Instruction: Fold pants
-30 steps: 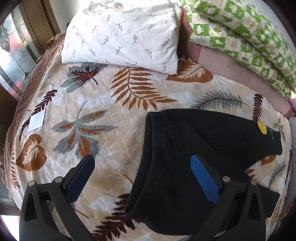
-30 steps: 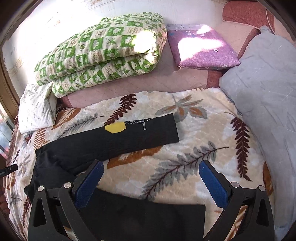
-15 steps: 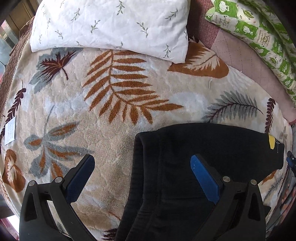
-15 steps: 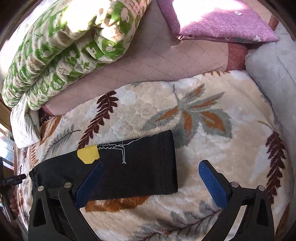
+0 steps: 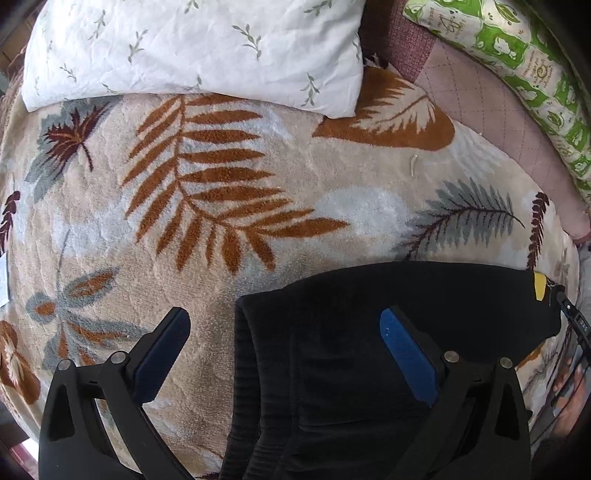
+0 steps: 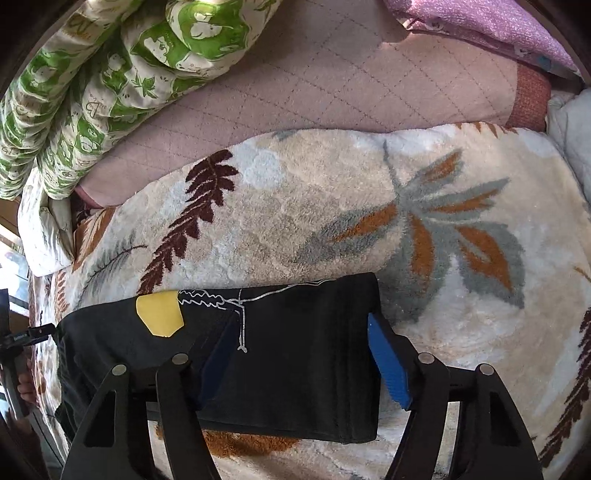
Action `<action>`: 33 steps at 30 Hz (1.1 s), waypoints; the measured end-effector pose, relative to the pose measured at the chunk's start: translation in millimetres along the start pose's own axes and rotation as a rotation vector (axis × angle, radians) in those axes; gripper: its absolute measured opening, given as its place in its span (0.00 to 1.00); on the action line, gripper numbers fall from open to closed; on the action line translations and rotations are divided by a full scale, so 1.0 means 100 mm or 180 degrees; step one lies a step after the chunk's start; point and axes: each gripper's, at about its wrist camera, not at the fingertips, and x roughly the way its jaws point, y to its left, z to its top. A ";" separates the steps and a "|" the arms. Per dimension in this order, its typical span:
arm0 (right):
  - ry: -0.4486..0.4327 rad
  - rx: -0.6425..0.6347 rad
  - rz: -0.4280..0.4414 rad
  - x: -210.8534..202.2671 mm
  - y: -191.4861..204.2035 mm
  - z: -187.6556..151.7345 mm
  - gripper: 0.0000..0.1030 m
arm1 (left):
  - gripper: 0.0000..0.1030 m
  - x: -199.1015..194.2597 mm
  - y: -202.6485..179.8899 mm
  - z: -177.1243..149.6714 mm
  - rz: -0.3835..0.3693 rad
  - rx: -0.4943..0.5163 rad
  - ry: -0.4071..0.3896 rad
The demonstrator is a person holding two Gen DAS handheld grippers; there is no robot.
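Black pants lie flat on a leaf-patterned blanket. In the left wrist view my left gripper hovers close over the ribbed waistband end. One finger is above the blanket and the other above the cloth, and the jaws are wide and just closing. In the right wrist view the far leg's hem carries a yellow patch and white stitching. My right gripper straddles that hem with its jaws closing. The cloth lies between the pads, which do not pinch it.
A white leaf-print pillow lies at the blanket's far edge. A rolled green-and-white quilt and a purple cushion rest on a pink quilted sheet. A pale grey pillow borders the right side.
Both grippers have dropped closer to the pants, the left over the waistband, the right over the leg hem. The right jaws have narrowed around the hem.
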 end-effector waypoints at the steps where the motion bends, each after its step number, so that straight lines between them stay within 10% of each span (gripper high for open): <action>1: 0.0026 0.0022 0.0033 0.01 -0.02 0.00 0.43 | 0.89 0.01 -0.01 0.00 -0.0027 0.0020 0.0025; 6: 0.0092 0.0014 0.0080 0.03 -0.07 -0.02 0.16 | 0.30 0.04 -0.09 -0.01 0.0050 0.0120 0.0121; 9: 0.0053 -0.0051 0.0097 -0.02 -0.07 -0.05 0.13 | 0.21 -0.09 -0.05 -0.01 -0.0038 0.0059 0.0026; 33: -0.0529 -0.0396 -0.0068 -0.87 0.18 -0.32 0.11 | 0.19 -0.88 -0.15 -0.54 0.0309 0.0186 -0.0910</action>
